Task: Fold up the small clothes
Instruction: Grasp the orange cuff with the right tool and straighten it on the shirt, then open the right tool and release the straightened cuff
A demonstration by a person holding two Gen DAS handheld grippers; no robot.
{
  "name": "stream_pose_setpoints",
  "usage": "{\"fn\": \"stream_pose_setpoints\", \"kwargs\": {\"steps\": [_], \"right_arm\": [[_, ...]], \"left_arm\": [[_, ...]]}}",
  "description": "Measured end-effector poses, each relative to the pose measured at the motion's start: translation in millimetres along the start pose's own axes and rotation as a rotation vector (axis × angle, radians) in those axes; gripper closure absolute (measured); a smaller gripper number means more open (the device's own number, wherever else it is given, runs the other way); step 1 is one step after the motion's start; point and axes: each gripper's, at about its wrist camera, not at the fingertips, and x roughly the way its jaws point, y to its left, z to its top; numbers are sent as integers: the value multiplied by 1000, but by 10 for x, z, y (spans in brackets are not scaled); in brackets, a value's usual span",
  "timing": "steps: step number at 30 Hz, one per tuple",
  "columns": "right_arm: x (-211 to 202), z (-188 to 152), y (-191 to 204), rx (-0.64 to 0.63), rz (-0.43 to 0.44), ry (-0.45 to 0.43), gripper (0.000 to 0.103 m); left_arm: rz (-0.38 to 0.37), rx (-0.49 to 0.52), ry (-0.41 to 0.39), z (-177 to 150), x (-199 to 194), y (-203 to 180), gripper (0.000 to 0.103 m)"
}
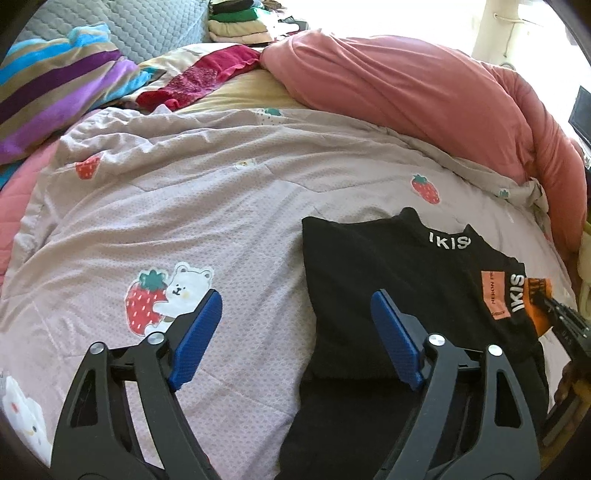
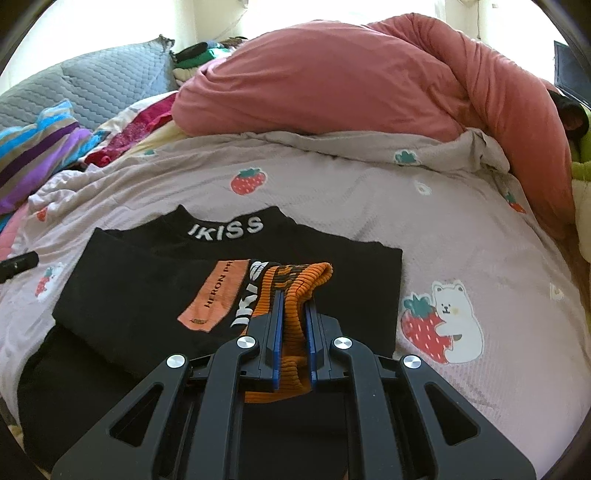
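Right wrist view: the right gripper [image 2: 293, 317] pinches the orange ribbed cuff [image 2: 295, 284] over the black IKISS top [image 2: 147, 291], apparently folding the sleeve inward; the left gripper [image 1: 295, 314] hovers spread beside it on the strawberry quilt [image 1: 221, 206].

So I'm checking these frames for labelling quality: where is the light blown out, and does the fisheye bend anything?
Left wrist view: the window area behind the pink duvet is washed out white; the strawberry quilt bulges like a dome. Right wrist view: the same glare along the top edge; the black top's IKISS lettering stays sharp, and the dark corners are lens vignette.
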Motion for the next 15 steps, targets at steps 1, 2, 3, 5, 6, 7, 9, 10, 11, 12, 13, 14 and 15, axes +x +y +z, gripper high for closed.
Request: {"fn": "stream_pose_setpoints", "kwargs": {"steps": [1, 2, 3, 5, 6, 7, 9, 10, 11, 12, 13, 14, 15], "right_arm": [[3, -11, -7, 3, -7, 3, 85], [5, -21, -22, 11, -21, 7, 78], [-1, -28, -40, 17, -25, 4, 75], [-42, -51, -84, 32, -33, -3, 72], [-64, -61, -96, 35, -36, -8, 71], [-90, -74, -108, 39, -36, -14, 70], [-135, -97, -107, 38, -32, -18, 70], [-156, -106, -103, 35, -27, -20, 70], [-179, -118, -80, 27, -15, -21, 70], [-201, -129, -44, 15, -5, -22, 70], [-218, -140, 3, -1, 7, -23, 70], [-226, -143, 46, -12, 17, -21, 70], [-236, -154, 111, -29, 29, -17, 70]], "left_arm": [[-3, 6, 1, 0, 9, -29, 28], [-6, 12, 2, -4, 17, -62, 28], [-13, 18, 4, -8, 29, -97, 28], [-28, 40, 14, -26, 73, -205, 30], [-33, 51, 17, -40, 92, -260, 34], [-41, 67, 22, -59, 121, -335, 37], [-55, 92, 33, -96, 172, -445, 43], [-63, 111, 42, -120, 213, -524, 48], [-73, 128, 53, -142, 246, -587, 51], [-83, 138, 61, -161, 268, -627, 56], [-95, 152, 71, -192, 302, -680, 61], [-100, 163, 81, -217, 333, -716, 63], [-102, 175, 98, -255, 380, -751, 64]]}}
